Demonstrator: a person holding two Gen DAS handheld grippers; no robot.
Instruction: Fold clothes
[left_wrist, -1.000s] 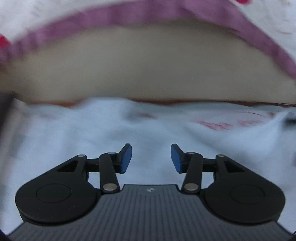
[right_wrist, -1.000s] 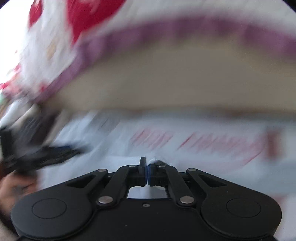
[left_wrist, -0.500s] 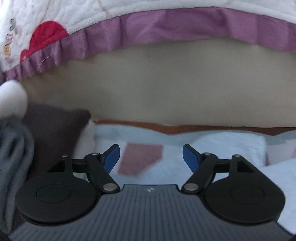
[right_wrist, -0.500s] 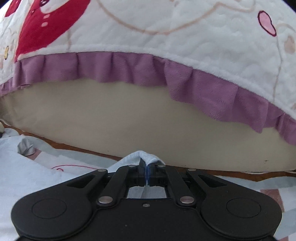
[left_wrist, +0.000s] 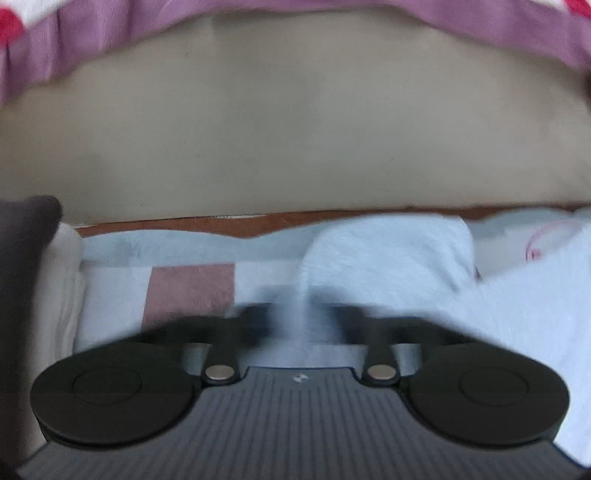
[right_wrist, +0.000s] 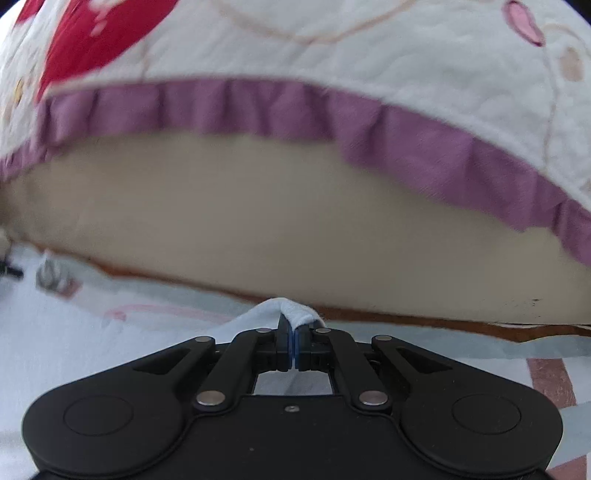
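Garment edge sits pinched in right gripper; left gripper closes on its fold.

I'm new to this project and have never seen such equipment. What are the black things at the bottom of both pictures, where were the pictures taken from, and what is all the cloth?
No robot is at work here: a person holds a two-fingered clamp in each hand, and a wide-angle camera on each looks forward along its fingers. The black parts at the bottom are those clamps.

The left-hand view shows the left hand-held gripper. It is blurred, with its jaws drawn together around a ridge of the pale blue garment.

The right-hand view shows the right hand-held gripper, shut on a pinched fold of the same pale blue cloth.

The garment lies on a patterned sheet with pinkish squares. Behind it is the beige side of a mattress, with a white quilt edged in a purple frill hanging over it. The job is folding clothes.
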